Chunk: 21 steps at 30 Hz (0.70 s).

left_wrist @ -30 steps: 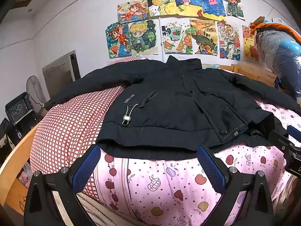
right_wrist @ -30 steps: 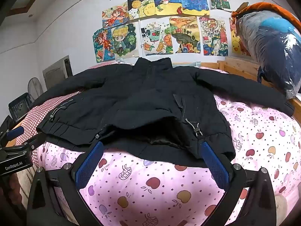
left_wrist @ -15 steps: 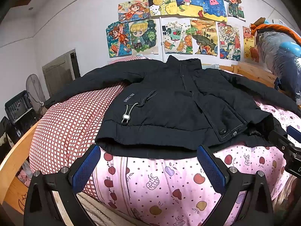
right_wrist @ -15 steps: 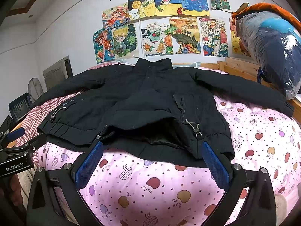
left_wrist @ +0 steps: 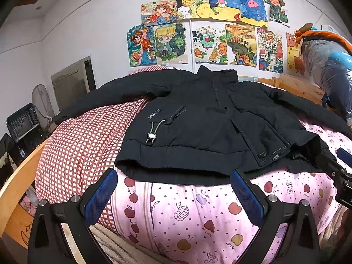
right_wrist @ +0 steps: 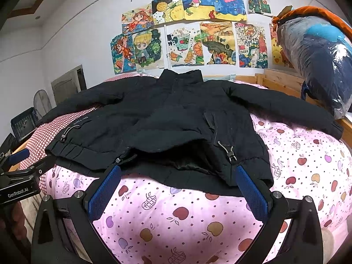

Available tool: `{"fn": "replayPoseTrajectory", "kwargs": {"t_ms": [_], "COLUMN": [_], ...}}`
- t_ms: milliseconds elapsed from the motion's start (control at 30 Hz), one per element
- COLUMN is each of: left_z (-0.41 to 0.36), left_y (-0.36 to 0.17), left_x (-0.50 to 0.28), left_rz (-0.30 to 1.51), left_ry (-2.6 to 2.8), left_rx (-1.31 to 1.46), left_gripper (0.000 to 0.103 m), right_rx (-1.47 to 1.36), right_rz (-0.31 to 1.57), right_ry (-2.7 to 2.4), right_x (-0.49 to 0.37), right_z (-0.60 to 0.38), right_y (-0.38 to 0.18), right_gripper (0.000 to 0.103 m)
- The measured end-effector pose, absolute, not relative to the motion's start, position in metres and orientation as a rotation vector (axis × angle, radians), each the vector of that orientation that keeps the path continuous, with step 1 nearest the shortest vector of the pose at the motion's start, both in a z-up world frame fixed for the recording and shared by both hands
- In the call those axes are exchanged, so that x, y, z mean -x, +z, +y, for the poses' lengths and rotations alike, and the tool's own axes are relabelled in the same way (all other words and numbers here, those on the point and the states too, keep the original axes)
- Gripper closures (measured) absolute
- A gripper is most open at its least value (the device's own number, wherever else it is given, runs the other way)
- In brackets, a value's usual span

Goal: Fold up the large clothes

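Observation:
A large black padded jacket (left_wrist: pixel 204 121) lies front up on the bed, sleeves spread to both sides, collar toward the wall; it also shows in the right wrist view (right_wrist: pixel 176 118). Its front is partly unzipped near the hem, showing dark lining (right_wrist: pixel 187 162). My left gripper (left_wrist: pixel 173 180) is open and empty, just in front of the hem's left part. My right gripper (right_wrist: pixel 176 178) is open and empty, just in front of the hem's right part. Each gripper shows at the edge of the other's view.
The jacket rests on a pink apple-print quilt (right_wrist: pixel 180 211) and a red checked pillow (left_wrist: pixel 79 145). A wooden bed frame (left_wrist: pixel 11 189) runs on the left. A bagged bundle (right_wrist: pixel 316 61) sits at the back right. Drawings cover the wall (left_wrist: pixel 211 28).
Both grippers have barely moved; the views shift very slightly. The jacket lies as before.

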State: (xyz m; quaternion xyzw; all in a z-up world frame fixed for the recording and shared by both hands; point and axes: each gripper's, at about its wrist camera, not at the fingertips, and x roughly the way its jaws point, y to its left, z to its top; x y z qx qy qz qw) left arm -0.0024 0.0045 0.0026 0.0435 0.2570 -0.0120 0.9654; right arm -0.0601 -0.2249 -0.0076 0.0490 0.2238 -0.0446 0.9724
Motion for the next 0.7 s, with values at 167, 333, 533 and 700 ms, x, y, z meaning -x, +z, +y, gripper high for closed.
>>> {"fn": "replayPoseTrajectory", "kwargs": {"t_ms": [167, 333, 533, 700], "left_z": [0.005, 0.004, -0.001, -0.006], "left_y": [0.002, 0.001, -0.001, -0.002], "left_x": [0.004, 0.005, 0.001, -0.002], "left_rz": [0.518, 0.517, 0.529, 0.532], "left_ry": [-0.027, -0.024, -0.039, -0.047], "left_rx": [-0.086, -0.094, -0.103, -0.108], "left_gripper": [0.000, 0.000, 0.000, 0.000], "right_rx": [-0.098, -0.098, -0.109, -0.113], "right_rz": [0.455, 0.452, 0.458, 0.461], "right_ry": [-0.089, -0.086, -0.095, -0.095], "right_x": [0.061, 0.061, 0.057, 0.052], "right_z": [-0.223, -0.223, -0.226, -0.229], "right_y": [-0.008, -0.008, -0.008, -0.009], "right_gripper": [0.001, 0.001, 0.001, 0.001]}}
